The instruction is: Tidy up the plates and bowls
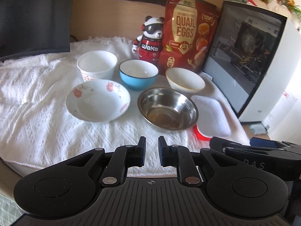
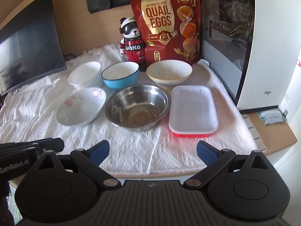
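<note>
**Q:** Left wrist view: what is at risk among the dishes at centre frame?

**A:** Six vessels crowd a loose white cloth (image 1: 33, 101): paper cup (image 1: 96, 64), blue bowl (image 1: 138, 74) and gold-rimmed white bowl (image 1: 185, 79) behind; floral bowl (image 1: 97, 99), steel bowl (image 1: 167, 107) and red-bottomed white tray (image 1: 211, 115) in front. The steel bowl's rim seems to touch or overlap the tray, so lifting either could drag the other.

**Q:** And the grippers?

**A:** The left gripper (image 1: 152, 153), lower centre, holds nothing, its jaws nearly closed with a narrow gap; they would have to widen before meeting any rim. In the right wrist view the right gripper (image 2: 152, 151) stands wide open and empty, near the tray (image 2: 193, 109).

**Q:** Other hazards?

**A:** A finger may snag the wrinkled cloth and shift everything. A reach to the back row might topple the panda figurine (image 2: 131, 41) or quail-egg pouch (image 2: 167, 24).
</note>
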`<state>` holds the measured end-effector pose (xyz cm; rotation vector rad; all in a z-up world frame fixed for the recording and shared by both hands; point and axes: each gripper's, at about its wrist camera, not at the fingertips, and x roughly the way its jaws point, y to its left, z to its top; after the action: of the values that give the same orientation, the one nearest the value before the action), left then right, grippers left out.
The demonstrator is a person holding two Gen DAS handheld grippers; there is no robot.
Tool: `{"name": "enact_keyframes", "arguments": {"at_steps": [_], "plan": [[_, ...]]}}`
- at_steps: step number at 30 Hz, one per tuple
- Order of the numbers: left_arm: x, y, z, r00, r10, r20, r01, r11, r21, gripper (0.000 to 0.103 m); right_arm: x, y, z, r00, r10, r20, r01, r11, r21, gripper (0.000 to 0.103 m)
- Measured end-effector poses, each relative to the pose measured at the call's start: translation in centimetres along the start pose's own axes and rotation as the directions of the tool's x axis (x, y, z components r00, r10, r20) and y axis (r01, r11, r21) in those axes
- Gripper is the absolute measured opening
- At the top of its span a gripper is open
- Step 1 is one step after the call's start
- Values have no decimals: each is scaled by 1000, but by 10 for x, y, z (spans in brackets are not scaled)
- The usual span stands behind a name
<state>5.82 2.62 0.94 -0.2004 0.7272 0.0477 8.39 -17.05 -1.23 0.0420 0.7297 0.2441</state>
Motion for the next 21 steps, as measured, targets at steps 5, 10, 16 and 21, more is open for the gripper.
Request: {"name": "enact_keyframes", "arguments": {"at_steps": [5,10,16,21], "plan": [[13,5,11,999,44,-32,-43,999,12,17,9,2,13,1000,13,-2,-13,1000,-3,100],[39,13,21,988,121,-99,-116,991,60,17,30,6,20,1000,10,-21,-9,1000,12,100],[59,22,36,984,113,-135,-100,990,101,17,63,8,30,998,-47,-49,47,999,8,100],[78,29,53,985,90,-145,-70,988,137,17,82,15,37,990,-132,-41,130,990,-61,100]]}}
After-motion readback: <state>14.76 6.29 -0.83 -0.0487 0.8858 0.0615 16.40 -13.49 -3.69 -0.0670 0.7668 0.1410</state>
